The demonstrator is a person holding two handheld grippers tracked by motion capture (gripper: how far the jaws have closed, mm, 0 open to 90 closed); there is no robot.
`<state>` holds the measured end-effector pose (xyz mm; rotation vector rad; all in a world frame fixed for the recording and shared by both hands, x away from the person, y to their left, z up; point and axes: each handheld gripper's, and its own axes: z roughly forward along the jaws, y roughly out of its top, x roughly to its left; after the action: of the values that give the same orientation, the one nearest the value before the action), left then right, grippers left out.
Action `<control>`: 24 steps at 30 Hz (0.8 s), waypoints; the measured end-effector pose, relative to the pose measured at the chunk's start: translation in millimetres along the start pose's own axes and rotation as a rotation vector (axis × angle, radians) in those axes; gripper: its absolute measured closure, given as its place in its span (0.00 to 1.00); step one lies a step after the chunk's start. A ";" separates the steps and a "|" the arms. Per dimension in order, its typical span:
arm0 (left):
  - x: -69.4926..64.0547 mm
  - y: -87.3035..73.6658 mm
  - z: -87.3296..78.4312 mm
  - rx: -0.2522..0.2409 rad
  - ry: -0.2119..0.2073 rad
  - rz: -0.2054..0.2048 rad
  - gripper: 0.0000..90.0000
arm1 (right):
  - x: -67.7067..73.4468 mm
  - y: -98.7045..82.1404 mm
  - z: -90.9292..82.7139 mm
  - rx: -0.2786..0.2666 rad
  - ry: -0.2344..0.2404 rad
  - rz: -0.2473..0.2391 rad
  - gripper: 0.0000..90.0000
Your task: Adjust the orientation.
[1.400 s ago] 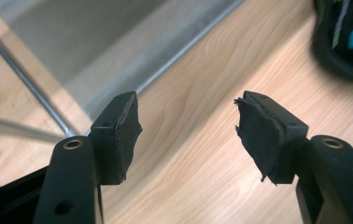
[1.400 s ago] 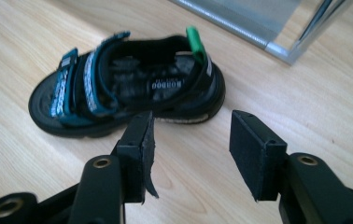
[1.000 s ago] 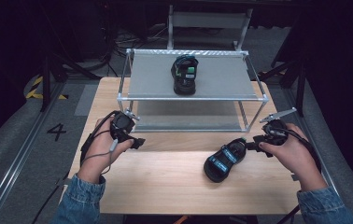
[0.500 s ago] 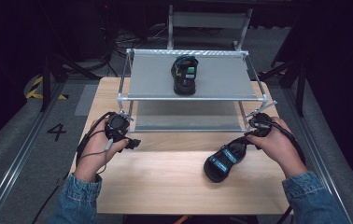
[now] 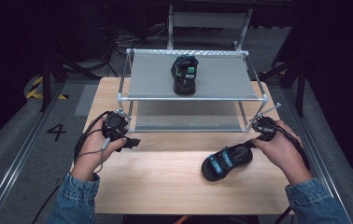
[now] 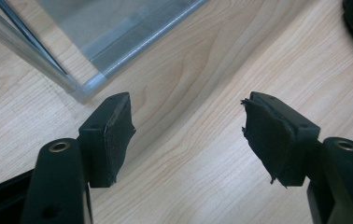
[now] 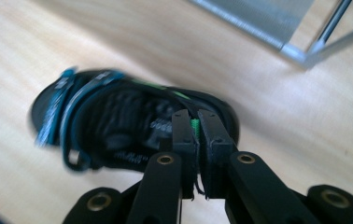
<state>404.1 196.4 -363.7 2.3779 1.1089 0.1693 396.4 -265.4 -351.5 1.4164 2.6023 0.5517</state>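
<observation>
A black sandal with blue straps (image 5: 225,161) lies on the wooden table (image 5: 165,186) at the right. My right gripper (image 5: 250,145) holds its heel end. In the right gripper view the jaws have just been closing, and the gripper (image 7: 194,122) now stands shut on a green tab at the back of the sandal (image 7: 118,126). A second, matching sandal (image 5: 185,74) sits on the top shelf of a metal rack (image 5: 151,79). My left gripper (image 5: 130,141) hovers over the table by the rack's front left leg; it (image 6: 188,126) is open with only bare wood between its pads.
The rack's lower shelf (image 5: 188,116) holds nothing and its corner (image 6: 88,86) lies just ahead of the left gripper. Another rack corner (image 7: 296,51) stands beyond the held sandal. A dark floor with cables and a metal frame (image 5: 207,21) surrounds the table.
The right hand moved left to the sandal's heel and its jaws went from wide apart to shut on the heel tab. The left hand stayed where it was.
</observation>
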 end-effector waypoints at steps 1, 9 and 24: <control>0.0 0.1 0.0 0.001 0.003 0.001 0.37 | 3.0 -4.2 -3.8 0.005 0.002 0.005 0.96; -0.3 1.8 0.3 0.000 -0.016 0.006 0.36 | 20.3 -42.3 -21.6 0.024 0.049 0.000 0.96; -0.8 4.2 7.2 0.017 -0.022 0.013 0.36 | 27.7 -80.2 -16.4 -0.030 0.138 -0.036 0.66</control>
<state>408.7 190.8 -367.8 2.3970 1.0899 0.1386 313.5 -286.0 -364.7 1.3651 2.7066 0.7046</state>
